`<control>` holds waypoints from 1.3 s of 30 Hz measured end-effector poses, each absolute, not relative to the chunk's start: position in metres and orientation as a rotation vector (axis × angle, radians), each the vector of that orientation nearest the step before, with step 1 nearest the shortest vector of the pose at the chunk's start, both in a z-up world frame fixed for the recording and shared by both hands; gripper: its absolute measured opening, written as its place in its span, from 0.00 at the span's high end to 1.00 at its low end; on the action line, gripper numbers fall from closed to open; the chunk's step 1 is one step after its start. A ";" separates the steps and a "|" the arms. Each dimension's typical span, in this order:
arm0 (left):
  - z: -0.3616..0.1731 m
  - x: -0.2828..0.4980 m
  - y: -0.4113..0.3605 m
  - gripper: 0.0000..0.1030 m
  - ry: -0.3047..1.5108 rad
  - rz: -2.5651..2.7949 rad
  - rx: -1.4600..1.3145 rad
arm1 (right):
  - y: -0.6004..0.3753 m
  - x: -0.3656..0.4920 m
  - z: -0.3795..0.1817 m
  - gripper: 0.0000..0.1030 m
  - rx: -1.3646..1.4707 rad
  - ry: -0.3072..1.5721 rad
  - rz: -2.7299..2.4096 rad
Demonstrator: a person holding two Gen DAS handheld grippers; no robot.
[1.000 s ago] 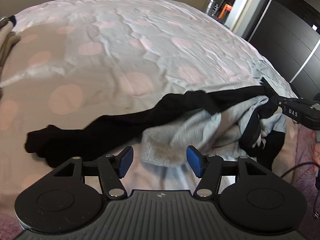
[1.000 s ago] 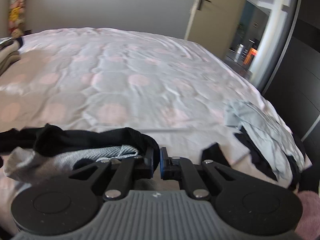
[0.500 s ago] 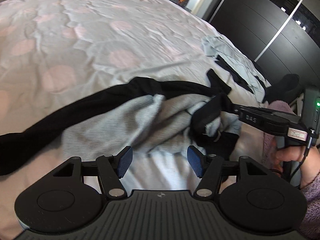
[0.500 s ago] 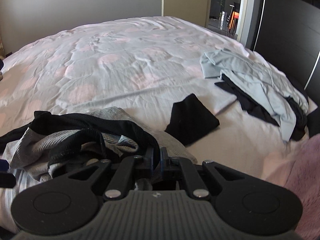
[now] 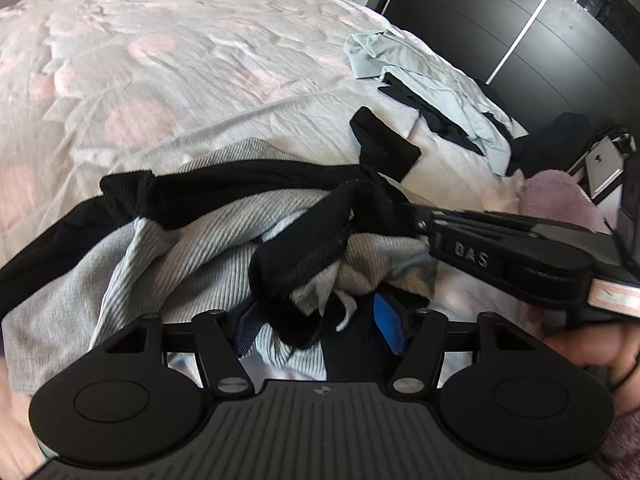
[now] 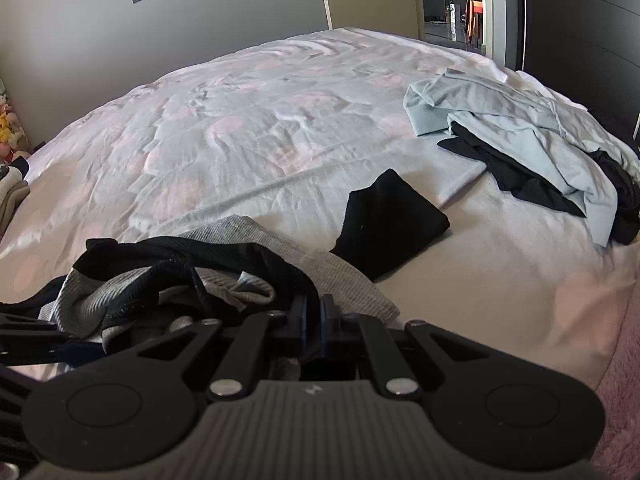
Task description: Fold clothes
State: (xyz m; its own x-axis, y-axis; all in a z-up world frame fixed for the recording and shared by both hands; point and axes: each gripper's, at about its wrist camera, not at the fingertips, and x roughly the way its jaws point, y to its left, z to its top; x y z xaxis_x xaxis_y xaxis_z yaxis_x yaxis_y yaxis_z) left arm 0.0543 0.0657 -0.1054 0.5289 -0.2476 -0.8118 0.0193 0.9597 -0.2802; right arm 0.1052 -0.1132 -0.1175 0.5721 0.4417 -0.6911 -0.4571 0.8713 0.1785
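Both grippers at the garment heap on the bed

Your right gripper, level and low, pinches the black-trimmed grey garment on the bed; your left gripper gapes wide around its bunched folds.

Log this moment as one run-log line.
left gripper: open at grey-and-black garment | right gripper: shut on black trim | bed: garment bunched, unfolded

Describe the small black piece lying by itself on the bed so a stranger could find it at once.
Start at the bed, near its front edge. Between the grey-and-black garment and the pale blue pile lies a small black piece. It alone lies flat, separate and all black.
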 end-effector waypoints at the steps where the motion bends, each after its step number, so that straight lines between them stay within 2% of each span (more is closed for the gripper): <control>1: -0.106 0.056 0.065 0.51 1.002 -0.158 -0.244 | -0.113 0.105 -0.118 0.93 -0.021 0.805 0.530; 3: -0.105 0.059 0.063 0.59 0.999 -0.149 -0.236 | -0.113 0.104 -0.118 0.93 -0.027 0.803 0.533; 5: -0.104 0.059 0.062 0.71 0.996 -0.145 -0.225 | -0.111 0.102 -0.118 0.93 -0.038 0.800 0.535; 8: -0.100 0.058 0.061 0.80 0.991 -0.143 -0.212 | -0.109 0.100 -0.118 0.93 -0.051 0.793 0.535; 11: -0.095 0.055 0.060 0.84 0.979 -0.132 -0.203 | -0.108 0.096 -0.114 0.93 -0.062 0.778 0.534; 17: -0.067 0.038 0.074 0.88 0.909 -0.092 -0.199 | -0.105 0.079 -0.091 0.93 -0.074 0.689 0.536; 22: -0.025 0.011 0.105 0.90 0.797 -0.049 -0.206 | -0.101 0.064 -0.047 0.94 -0.039 0.555 0.552; 29: 0.073 -0.037 0.155 0.92 0.552 0.051 -0.169 | -0.080 0.038 0.043 0.94 -0.020 0.307 0.621; 35: 0.159 -0.081 0.169 0.92 0.349 0.127 -0.059 | -0.061 0.001 0.123 0.94 -0.038 0.067 0.689; 39: 0.215 -0.110 0.171 0.92 0.223 0.165 -0.018 | -0.061 -0.025 0.174 1.00 -0.029 -0.092 0.700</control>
State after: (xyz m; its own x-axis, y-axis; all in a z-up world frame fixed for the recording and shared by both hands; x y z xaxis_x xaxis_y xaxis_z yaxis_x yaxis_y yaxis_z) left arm -0.1098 0.1712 0.2146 0.9617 0.1613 -0.2214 -0.1653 0.9862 0.0002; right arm -0.0246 -0.0610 0.1742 0.7613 0.6441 0.0746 -0.6416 0.7649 -0.0574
